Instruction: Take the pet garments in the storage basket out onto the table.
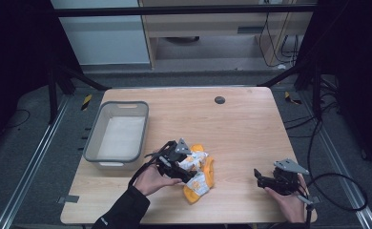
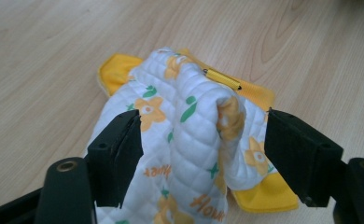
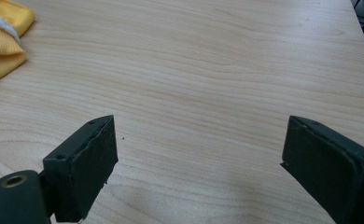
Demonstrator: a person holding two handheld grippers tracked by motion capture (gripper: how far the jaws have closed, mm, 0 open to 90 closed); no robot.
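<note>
Lower centre of the high view: quilted cloth (image 1: 198, 174) crumpled on the bench (image 1: 241, 129), white with yellow flowers, yellow backing. Left gripper (image 2: 203, 144) over it, jaws apart, a raised fold standing between them, untouched. Right gripper (image 3: 196, 163) at lower right, jaws wide apart above bare wood. Grey bin (image 1: 96, 136) at left, near the cloth.

The quilted cloth (image 2: 185, 140) carries the only lettering. In the left gripper view, orange letters reading "Hou", cut off at the fold, sit low on it, below its green leaf marks. A second orange word, upside down beside the yellow flower, cannot be made out.
</note>
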